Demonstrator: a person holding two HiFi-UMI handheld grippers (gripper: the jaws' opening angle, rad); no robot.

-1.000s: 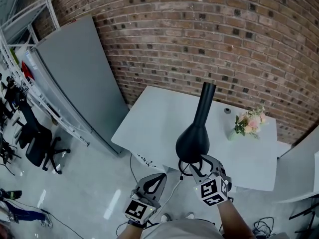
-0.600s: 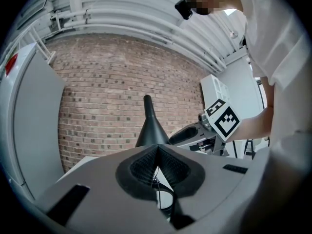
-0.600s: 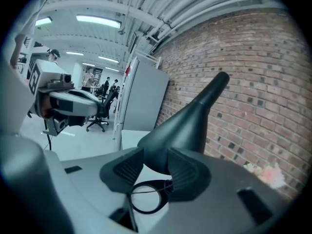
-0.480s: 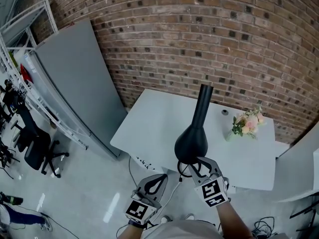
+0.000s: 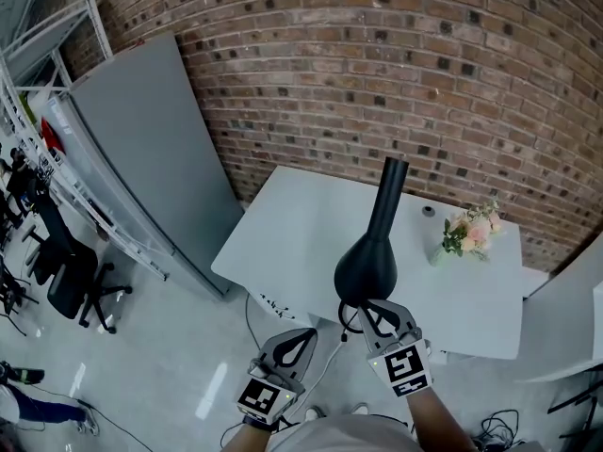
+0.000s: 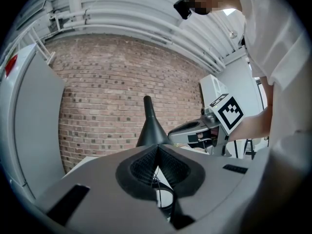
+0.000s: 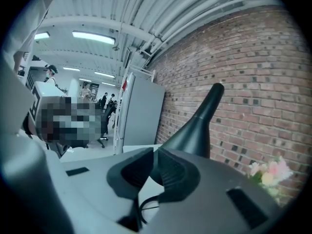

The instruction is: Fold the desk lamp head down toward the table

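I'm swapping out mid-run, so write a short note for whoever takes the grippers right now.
Left gripper: shut, empty, idle short of the table.
Right gripper: jaws have just been closing and now pinch the near rim of the lamp head.
Lamp head: raised above the table's near edge, not folded yet.
Done: grip on the rim.
Left: swing the lamp head down toward the table, then let go.

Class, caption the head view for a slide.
Right gripper, jaws just closing, pinches the black lamp head by its rim.
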